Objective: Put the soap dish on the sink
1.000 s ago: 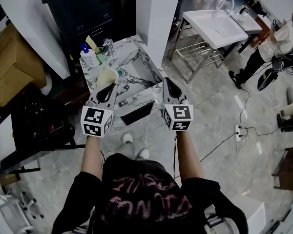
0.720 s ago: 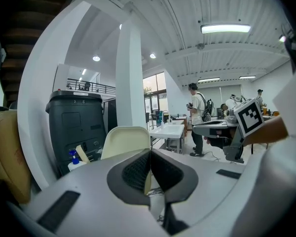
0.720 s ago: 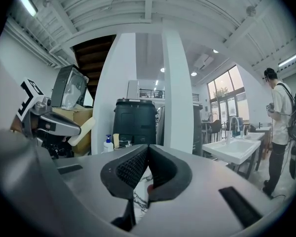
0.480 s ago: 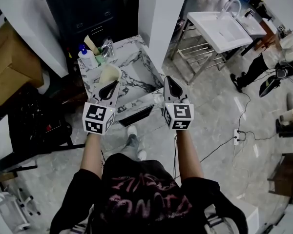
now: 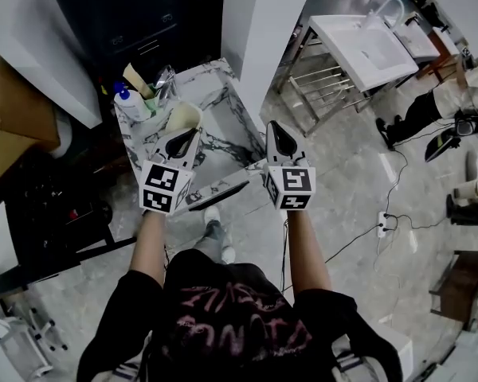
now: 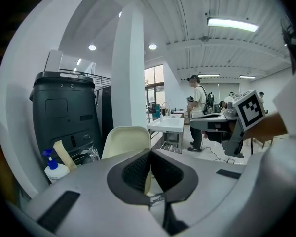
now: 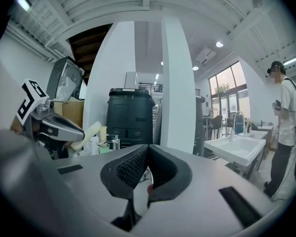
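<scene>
Left gripper (image 6: 150, 154), jaws clamped on the near rim of the cream soap dish (image 6: 126, 141), whose broad face is turned toward the gripper camera. A rim grip of this kind presumably leaves the underside free for setting down. In the head view the dish is carried ahead of the jaws over the left side of the marble sink (image 5: 231, 122), near the blue-capped pump bottle (image 5: 130, 102) and the faucet (image 5: 166, 76); whether it touches the marble cannot be told. Right gripper (image 7: 148, 149), jaws closed together on nothing, is held level by the sink's front right corner, probably idle and clear of the placing side. Count: two grippers; one soap dish; one pump bottle; one faucet at the marble sink; two sinks, the marble one in reach and a white sink (image 5: 358, 42) well apart beyond the pillar (image 5: 263, 30); one bystander (image 5: 462, 94) at far right.
</scene>
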### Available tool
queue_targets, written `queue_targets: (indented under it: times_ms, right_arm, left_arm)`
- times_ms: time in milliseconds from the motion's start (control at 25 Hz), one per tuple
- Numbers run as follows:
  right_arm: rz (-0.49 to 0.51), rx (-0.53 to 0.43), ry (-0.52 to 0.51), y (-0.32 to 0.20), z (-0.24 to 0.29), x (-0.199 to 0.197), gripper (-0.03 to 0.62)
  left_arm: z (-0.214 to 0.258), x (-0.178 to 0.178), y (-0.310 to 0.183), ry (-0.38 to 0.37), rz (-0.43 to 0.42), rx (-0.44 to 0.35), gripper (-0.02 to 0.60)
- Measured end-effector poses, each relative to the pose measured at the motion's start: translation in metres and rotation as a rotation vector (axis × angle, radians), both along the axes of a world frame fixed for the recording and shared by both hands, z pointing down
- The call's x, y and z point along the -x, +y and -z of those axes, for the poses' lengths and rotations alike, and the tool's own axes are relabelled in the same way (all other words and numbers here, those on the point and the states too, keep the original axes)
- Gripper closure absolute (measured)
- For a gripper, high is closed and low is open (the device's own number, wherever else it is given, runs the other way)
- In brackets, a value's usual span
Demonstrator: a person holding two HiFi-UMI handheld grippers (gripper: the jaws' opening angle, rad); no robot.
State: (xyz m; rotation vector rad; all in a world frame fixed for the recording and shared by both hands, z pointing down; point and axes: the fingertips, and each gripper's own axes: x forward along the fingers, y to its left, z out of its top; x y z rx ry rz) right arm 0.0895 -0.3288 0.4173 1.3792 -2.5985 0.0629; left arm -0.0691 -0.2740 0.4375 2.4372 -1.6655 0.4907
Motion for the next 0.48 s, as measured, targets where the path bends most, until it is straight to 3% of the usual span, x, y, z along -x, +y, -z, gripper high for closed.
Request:
queue_targets:
  times_ms: [480]
  right_arm:
    - [-0.011,0.082,0.005,-0.079,-0.046,0.019,0.580]
  left_arm:
    - [-0.055,0.017,-0.096,-0.018,-0.035,0.096,0.565]
